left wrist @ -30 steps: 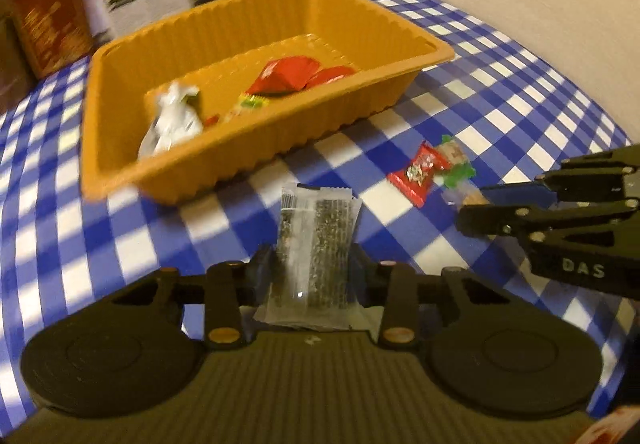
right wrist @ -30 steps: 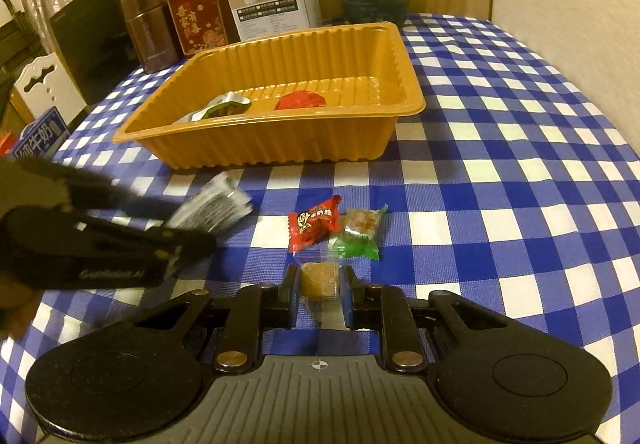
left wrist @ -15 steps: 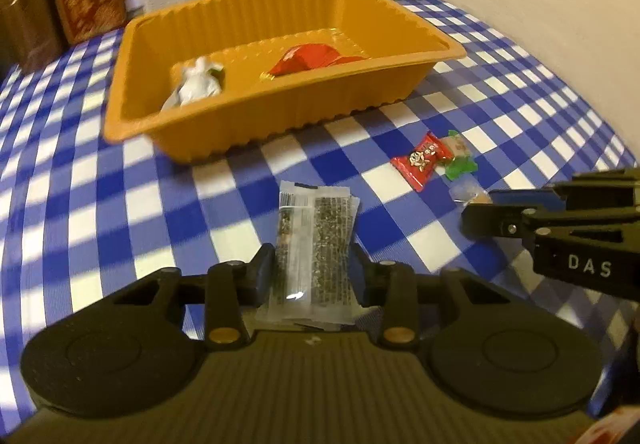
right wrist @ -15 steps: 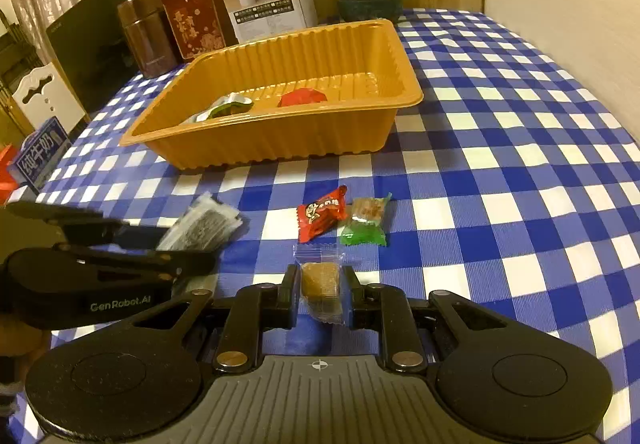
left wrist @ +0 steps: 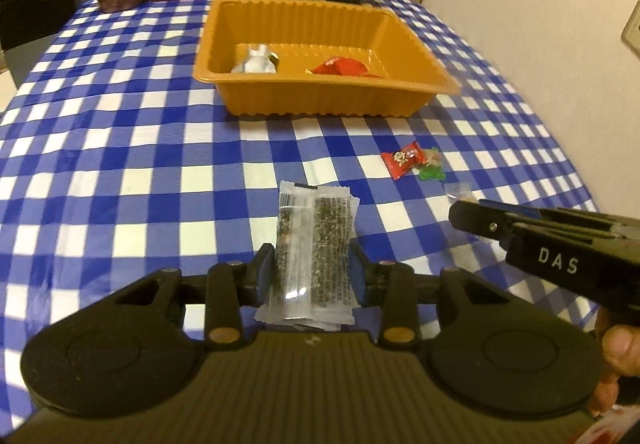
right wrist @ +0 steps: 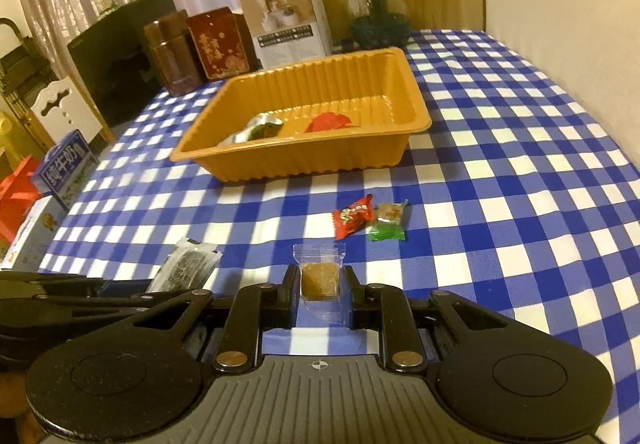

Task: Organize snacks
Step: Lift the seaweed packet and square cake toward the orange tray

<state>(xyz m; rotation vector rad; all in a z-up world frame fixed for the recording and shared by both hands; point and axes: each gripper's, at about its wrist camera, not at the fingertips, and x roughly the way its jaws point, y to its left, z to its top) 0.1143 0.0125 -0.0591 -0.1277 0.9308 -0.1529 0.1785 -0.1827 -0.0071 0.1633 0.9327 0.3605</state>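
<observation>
Under everything you have the table in its blue-and-white checked cloth [left wrist: 120,148], and along its far edge stand a white box [right wrist: 286,20], two dark red-brown tins [right wrist: 192,44] and a glass jar [right wrist: 378,10]. Ahead of you sits the orange tray [left wrist: 320,104], its ribbed near wall facing you; inside it lie a silvery-white packet [left wrist: 256,60] toward the left and a red packet [left wrist: 340,67] toward the middle. Your left gripper [left wrist: 314,272] is closed on a long clear seaweed packet [left wrist: 316,240], pads pressing its two long edges, the packet standing forward out of the fingers and clear of the cloth. Your right gripper [right wrist: 320,294] is pinched to its narrowest on a small clear sachet with a brown block inside [right wrist: 319,276], which also hangs free above the table; from the left wrist view that gripper comes in from the right edge, with part of your hand [left wrist: 616,360] behind it. Two snacks are not yet picked up: a small red candy [right wrist: 354,216] and, touching its right side, a green-wrapped sweet [right wrist: 388,222], both lying on the cloth between the grippers and the tray, well short of the tray's near wall.
</observation>
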